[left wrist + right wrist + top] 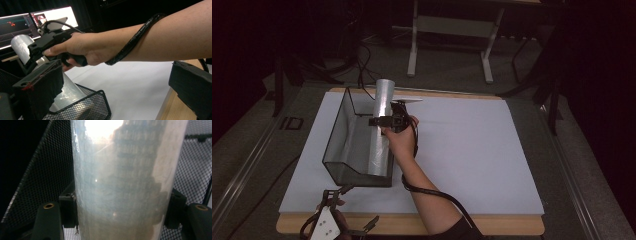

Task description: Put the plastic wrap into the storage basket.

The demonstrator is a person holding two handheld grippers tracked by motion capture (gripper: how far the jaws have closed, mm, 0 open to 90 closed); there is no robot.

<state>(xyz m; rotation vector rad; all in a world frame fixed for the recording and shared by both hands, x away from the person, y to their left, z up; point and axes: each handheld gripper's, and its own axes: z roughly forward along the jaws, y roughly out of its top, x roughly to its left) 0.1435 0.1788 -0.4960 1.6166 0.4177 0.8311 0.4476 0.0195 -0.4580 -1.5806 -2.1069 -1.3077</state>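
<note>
Over mesh basket [343,150], hand-held gripper [384,121] clamps film roll [381,135].

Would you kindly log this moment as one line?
right gripper: shut on film roll | roll: in mesh basket | left gripper: idle

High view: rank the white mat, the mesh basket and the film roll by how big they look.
1. white mat, clearly largest.
2. mesh basket.
3. film roll, which the right gripper grips; about as long as the basket but much narrower.
</note>
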